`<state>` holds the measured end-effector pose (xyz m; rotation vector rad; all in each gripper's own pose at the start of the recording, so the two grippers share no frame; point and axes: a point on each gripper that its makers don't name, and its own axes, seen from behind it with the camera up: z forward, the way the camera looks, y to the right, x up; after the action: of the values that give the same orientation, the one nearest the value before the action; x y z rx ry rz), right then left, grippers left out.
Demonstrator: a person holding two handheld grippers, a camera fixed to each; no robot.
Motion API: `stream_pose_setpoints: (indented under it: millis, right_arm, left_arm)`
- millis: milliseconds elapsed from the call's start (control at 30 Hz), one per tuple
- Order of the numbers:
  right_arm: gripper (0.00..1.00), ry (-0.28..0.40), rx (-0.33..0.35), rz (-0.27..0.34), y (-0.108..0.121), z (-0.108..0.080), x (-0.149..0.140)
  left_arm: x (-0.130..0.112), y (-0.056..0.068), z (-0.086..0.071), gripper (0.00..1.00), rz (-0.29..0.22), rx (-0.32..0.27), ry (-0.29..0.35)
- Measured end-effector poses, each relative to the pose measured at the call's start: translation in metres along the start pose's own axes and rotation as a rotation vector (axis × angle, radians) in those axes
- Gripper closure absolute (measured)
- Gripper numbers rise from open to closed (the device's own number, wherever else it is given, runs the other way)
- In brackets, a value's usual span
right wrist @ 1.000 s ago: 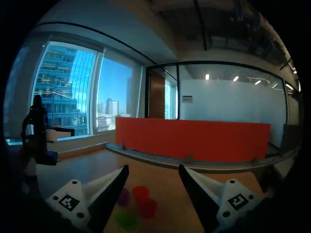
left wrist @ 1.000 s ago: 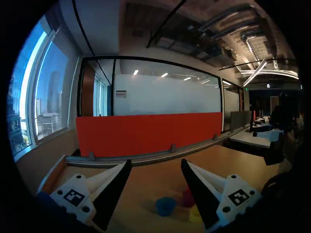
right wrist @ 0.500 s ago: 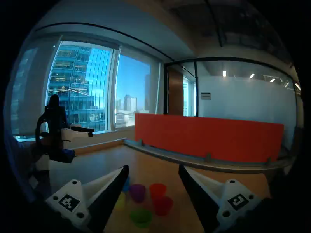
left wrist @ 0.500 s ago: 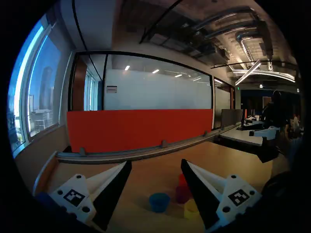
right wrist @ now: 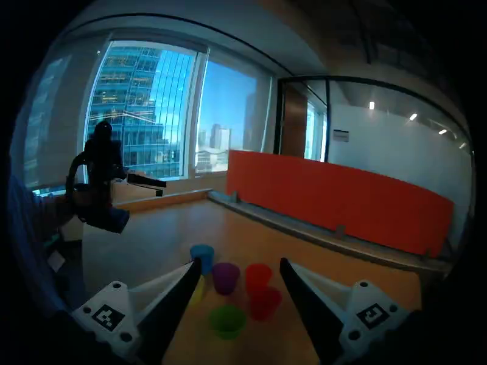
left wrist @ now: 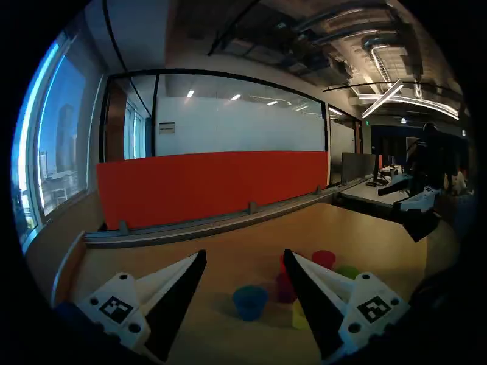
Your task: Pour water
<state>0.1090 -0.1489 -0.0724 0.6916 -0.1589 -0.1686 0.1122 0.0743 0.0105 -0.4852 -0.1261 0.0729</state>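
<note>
Wooden table, orange partition behind. Left gripper and right gripper hold jaws spread, empty; blue cup lies ahead between the left jaws, purple cup and red cup between the right. Lower until your jaws straddle one cup mid-wall, then close gently, keeping it upright.

No words, brands or numbers can be read. A black-and-white square coded marker is carried on each finger of the left gripper, and the same on the right gripper. A small white placard is fixed to the glass wall; it is perhaps lettered, but too small to make out.
</note>
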Motion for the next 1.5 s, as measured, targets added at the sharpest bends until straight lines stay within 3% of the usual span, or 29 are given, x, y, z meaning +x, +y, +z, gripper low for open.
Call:
stream_pose_setpoints:
  millis: [400, 1500]
  right_arm:
    - [0.01, -0.098, 0.034, -0.003, -0.004, 0.016, -0.047]
    - [0.01, -0.314, 0.086, -0.007, -0.016, 0.044, -0.165]
  left_arm:
    - [-0.049, 0.001, 0.018, 0.06, -0.024, -0.028, -0.067]
    - [-0.164, 0.002, 0.052, 0.06, -0.006, -0.082, -0.263]
